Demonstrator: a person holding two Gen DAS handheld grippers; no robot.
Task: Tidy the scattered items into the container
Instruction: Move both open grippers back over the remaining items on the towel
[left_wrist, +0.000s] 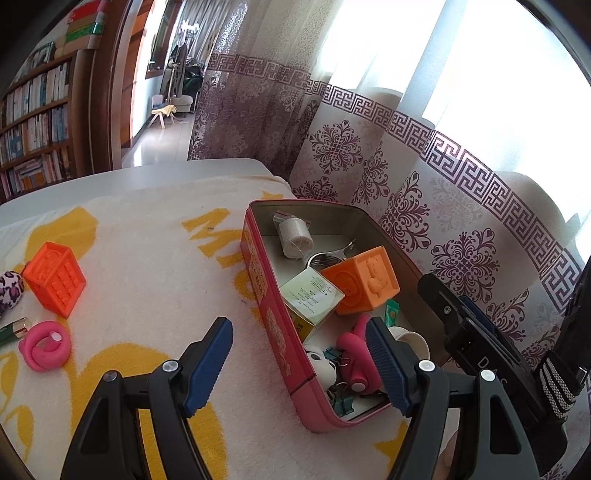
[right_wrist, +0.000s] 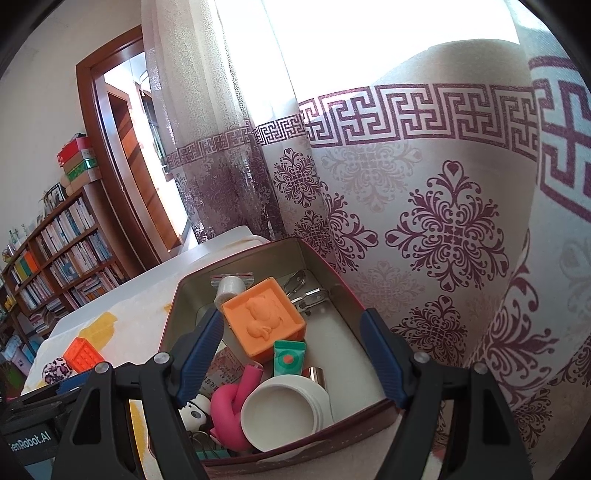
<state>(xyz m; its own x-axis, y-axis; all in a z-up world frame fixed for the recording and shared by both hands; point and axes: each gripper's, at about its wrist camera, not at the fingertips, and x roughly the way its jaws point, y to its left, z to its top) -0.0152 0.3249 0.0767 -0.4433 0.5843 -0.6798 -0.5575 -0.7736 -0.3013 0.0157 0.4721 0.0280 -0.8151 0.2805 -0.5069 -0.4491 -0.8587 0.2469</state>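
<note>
Two orange cubes — one (left_wrist: 54, 284) on the towel (left_wrist: 147, 266) at left beside one pink ring (left_wrist: 46, 350), one (left_wrist: 364, 280) inside the red tin (left_wrist: 275, 325) at right — left gripper (left_wrist: 299, 363) wide astride the tin's near wall, right gripper (right_wrist: 290, 356) wide, empty above its contents.

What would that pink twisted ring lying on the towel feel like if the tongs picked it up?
The pink ring looks like soft rubbery tube, so it would probably squash and flex. It seems light. Lying flat on the fuzzy towel, it likely won't roll.
</note>
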